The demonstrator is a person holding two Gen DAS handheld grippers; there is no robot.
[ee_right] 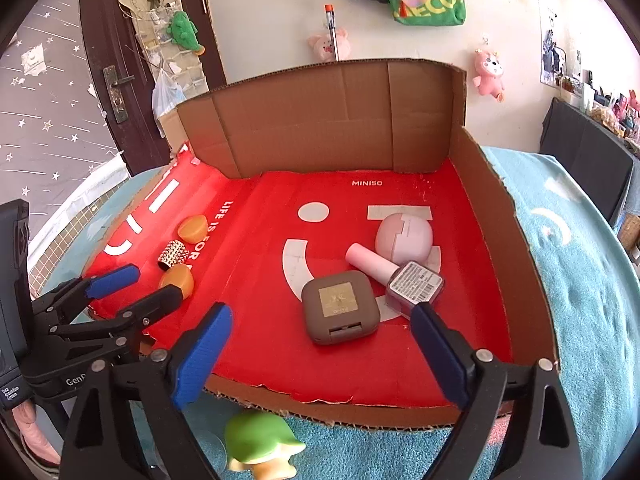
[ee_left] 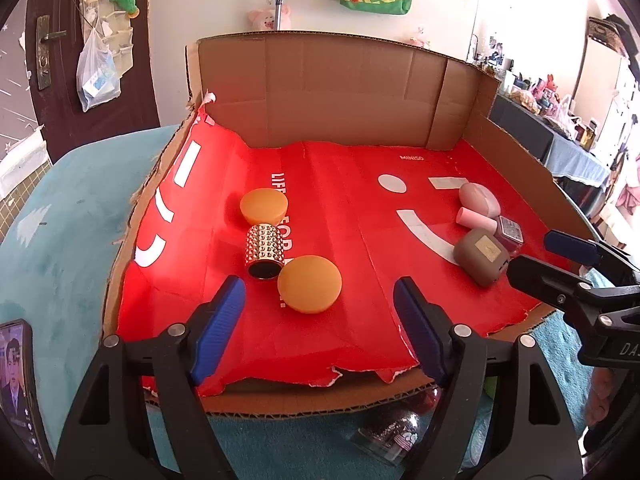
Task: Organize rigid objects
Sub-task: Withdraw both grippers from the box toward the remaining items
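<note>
Left gripper [ee_left: 320, 332] spread wide, empty, lower centre, just short of round orange plastic lid [ee_left: 309, 284]. Right gripper [ee_right: 320, 354] spread wider, empty, near brown square compact case [ee_right: 339, 307] on red paper-lined cardboard tray [ee_right: 500, 216].

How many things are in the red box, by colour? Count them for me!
Orange: 2, the far round piece and the near round piece
Pink: 3, the rounded case, the tube and the small bottle
Brown: 1, the square case
Shiny studded: 1, the cylinder
Total: 7
</note>
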